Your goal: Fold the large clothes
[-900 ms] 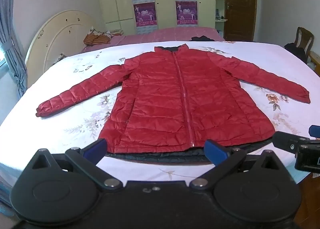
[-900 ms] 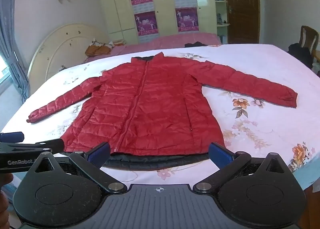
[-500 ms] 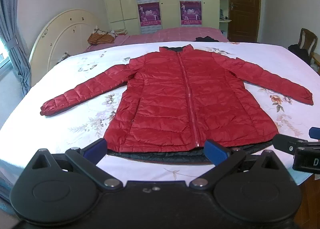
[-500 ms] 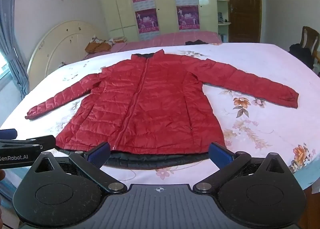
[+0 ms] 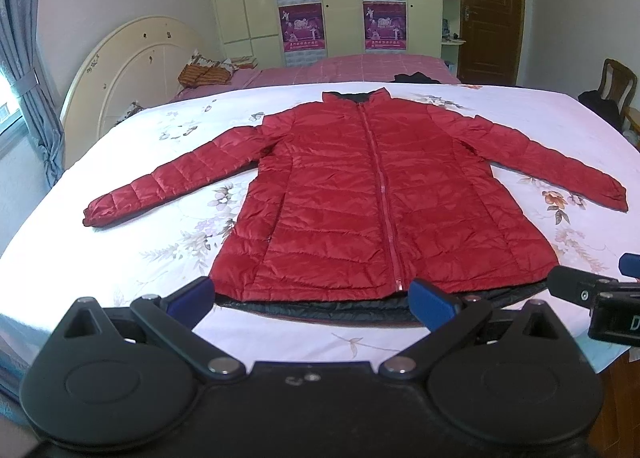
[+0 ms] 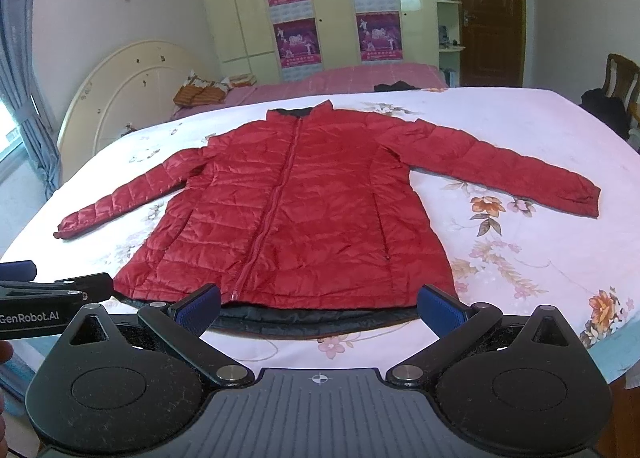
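While both tools hang short of the near edge of the bed, no fold has yet been begun. Left tool [image 5: 310, 296]: jaws spread wide, nothing between them, blue pads [image 5: 192, 294] level with the hem just ahead. Right tool [image 6: 320, 304]: likewise wide and empty; it also shows at the right margin of the left wrist view, just beside the hem's right corner. Directly ahead of both lies the red down jacket [image 5: 372, 198], zipped, front up, flat on the floral bedsheet [image 5: 180, 246], collar [image 5: 356, 96] at the far end, dark lining showing as a strip [image 6: 312, 318] under the hem. Left sleeve [image 5: 172, 182] runs out ahead and to the left of the left tool; right sleeve [image 6: 500, 170] ahead and to the right of the right tool; both lie fully extended. Beyond the bed stand a pink bed, a cream headboard [image 5: 132, 66] and a wardrobe with posters [image 6: 380, 38].

Step judged: approach before the first fold. The next move probably calls for each tool to reach outward to its own sleeve, close on the cuff or shoulder seam, and carry it inward across the body; slippery quilted fabric may need a deep bite.
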`<state>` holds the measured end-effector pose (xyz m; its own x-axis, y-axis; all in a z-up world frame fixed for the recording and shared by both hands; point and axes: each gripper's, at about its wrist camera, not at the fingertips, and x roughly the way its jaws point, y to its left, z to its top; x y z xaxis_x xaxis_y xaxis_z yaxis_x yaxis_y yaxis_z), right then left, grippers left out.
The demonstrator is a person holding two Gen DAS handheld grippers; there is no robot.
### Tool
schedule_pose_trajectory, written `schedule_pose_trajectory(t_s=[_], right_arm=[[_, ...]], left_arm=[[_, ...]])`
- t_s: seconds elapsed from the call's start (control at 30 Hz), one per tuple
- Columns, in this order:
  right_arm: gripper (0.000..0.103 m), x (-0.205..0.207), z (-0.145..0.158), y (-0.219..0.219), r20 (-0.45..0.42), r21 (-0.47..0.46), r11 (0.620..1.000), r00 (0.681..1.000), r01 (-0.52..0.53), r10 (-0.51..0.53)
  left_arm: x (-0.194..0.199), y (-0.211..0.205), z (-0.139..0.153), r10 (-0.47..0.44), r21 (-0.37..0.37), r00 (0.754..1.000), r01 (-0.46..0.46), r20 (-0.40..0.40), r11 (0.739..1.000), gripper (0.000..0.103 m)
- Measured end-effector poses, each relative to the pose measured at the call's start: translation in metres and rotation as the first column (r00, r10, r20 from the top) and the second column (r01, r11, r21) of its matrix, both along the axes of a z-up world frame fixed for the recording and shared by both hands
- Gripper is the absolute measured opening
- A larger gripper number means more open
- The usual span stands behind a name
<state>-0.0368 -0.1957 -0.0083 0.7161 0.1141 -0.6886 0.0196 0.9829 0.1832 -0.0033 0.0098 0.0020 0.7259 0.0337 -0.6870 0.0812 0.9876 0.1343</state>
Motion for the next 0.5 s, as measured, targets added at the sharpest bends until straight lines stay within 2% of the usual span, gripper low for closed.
schedule_pose_trajectory(t_s=[0.3,0.5], right_arm=[[0.103,-0.0014,0.0013,0.0008,-0.001,-0.001,1.000,1.000,0.008,-0.008],[0.103,-0.0022,0.0013,-0.0007,-0.003,-0.002,1.000,1.000,0.015,-0.015]], left_arm=[[0.0013,0.0017,-0.0011,-0.010,-0.050,1.000,0.009,-0.002,0.999,0.103],[0.0028,0.0016,-0.0025,-0.017,-0.058,1.000,0.016,-0.018,0.998,0.103]])
